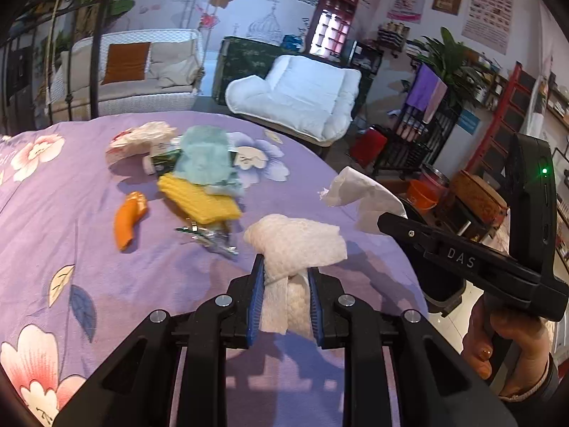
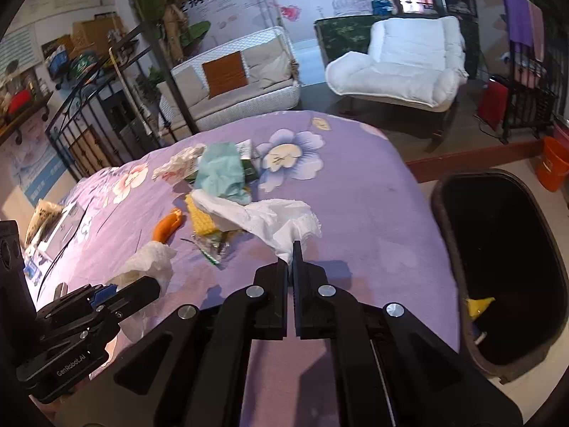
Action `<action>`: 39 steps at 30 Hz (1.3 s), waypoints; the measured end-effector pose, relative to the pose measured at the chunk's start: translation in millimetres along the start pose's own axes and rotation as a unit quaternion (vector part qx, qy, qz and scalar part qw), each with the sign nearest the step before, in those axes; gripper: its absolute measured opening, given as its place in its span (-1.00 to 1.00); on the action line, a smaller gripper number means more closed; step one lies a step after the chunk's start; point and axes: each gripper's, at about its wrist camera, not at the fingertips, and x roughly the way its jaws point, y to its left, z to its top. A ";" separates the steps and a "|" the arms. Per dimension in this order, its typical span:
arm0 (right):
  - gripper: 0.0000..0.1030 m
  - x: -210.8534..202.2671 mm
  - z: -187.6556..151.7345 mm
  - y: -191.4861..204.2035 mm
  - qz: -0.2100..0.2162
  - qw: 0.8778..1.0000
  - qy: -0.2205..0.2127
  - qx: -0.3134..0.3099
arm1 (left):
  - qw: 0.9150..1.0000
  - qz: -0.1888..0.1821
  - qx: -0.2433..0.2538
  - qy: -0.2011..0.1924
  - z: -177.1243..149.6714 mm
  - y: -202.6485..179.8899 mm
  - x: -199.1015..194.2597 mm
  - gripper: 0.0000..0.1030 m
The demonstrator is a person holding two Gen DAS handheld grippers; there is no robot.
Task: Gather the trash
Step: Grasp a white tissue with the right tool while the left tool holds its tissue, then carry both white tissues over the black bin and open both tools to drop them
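Holding crumpled tissue (image 1: 295, 242), left gripper (image 1: 286, 284) is clamped part-closed; right gripper (image 2: 293, 259), fully shut, pinches only a corner of thin tissue (image 2: 263, 217). Both hang over the bed's (image 2: 373, 213) near-right edge, beside the bin (image 2: 505, 259). Risk: that thin corner tearing or slipping, dropping short of the bin.

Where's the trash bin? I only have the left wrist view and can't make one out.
Observer: The right wrist view shows a black bin on the floor against the bed's edge, to the right of the right tongs.
Operator: Anything in it?
Observer: A yellow scrap lies low on its near side. The rest is too dark to tell.
Operator: Are the right tongs actually gripping?
Observer: Yes, they are shut on a corner of the white tissue.
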 end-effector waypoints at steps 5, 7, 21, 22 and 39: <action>-0.93 -20.3 -3.8 -29.6 -0.032 0.999 -0.017 0.020 | 1.000 -0.019 0.024 0.007 -0.8 -25.3 10.4 -0.55; -0.93 -27.2 -5.1 -42.1 -0.044 0.998 -0.022 0.029 | 0.999 -0.026 0.033 0.009 -1.6 -33.4 14.2 -0.55; -0.93 -29.1 -10.0 -145.5 -0.139 0.985 -0.002 0.098 | 0.994 -0.066 0.085 0.034 -6.2 -85.8 40.5 -0.55; -0.93 -24.7 -10.2 -152.0 -0.142 0.984 0.007 0.104 | 0.993 -0.068 0.088 0.035 -7.8 -88.8 41.5 -0.55; -0.17 41.7 -29.3 -215.1 -0.170 0.966 0.097 0.171 | 0.987 -0.095 0.114 0.063 -8.5 -120.1 62.7 -0.55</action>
